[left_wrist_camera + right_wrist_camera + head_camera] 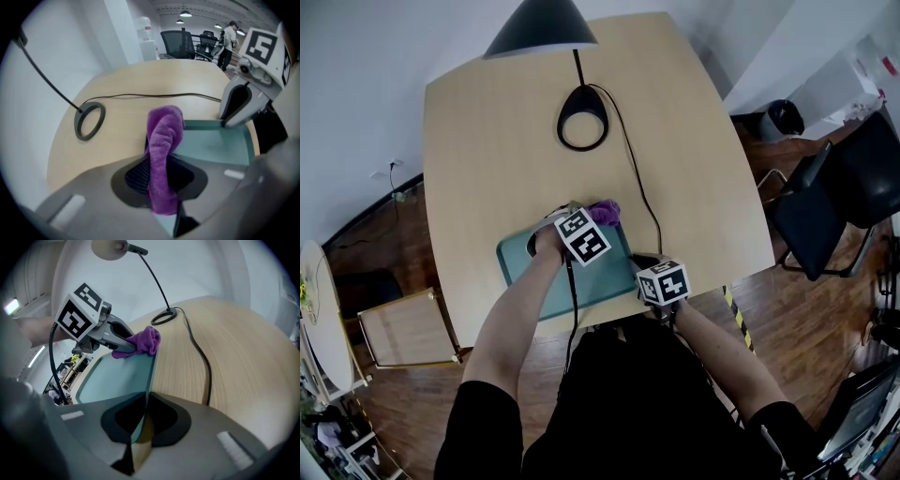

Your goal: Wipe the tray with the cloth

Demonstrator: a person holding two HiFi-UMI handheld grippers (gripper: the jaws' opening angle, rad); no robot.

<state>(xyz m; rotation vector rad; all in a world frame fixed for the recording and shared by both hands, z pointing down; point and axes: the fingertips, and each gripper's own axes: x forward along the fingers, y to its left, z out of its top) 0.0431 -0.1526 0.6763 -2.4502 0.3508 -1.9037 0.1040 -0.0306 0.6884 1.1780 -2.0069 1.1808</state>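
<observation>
A teal tray [520,267] lies near the wooden table's front edge. My left gripper [589,225] hangs over the tray's far right corner, shut on a purple cloth [605,212]. In the left gripper view the cloth [164,136] stands bunched between the jaws of my left gripper [161,176], with the tray [220,145] to its right. My right gripper [649,267] is at the tray's right side. In the right gripper view my right gripper [143,420] is shut on the tray's right rim [151,376]; the cloth [145,341] touches the far corner.
A black desk lamp stands behind the tray, its ring base [582,119] and shade [541,28] at the table's far middle. Its cable [639,187] runs along the table just right of the tray. A black chair [825,206] stands off to the right.
</observation>
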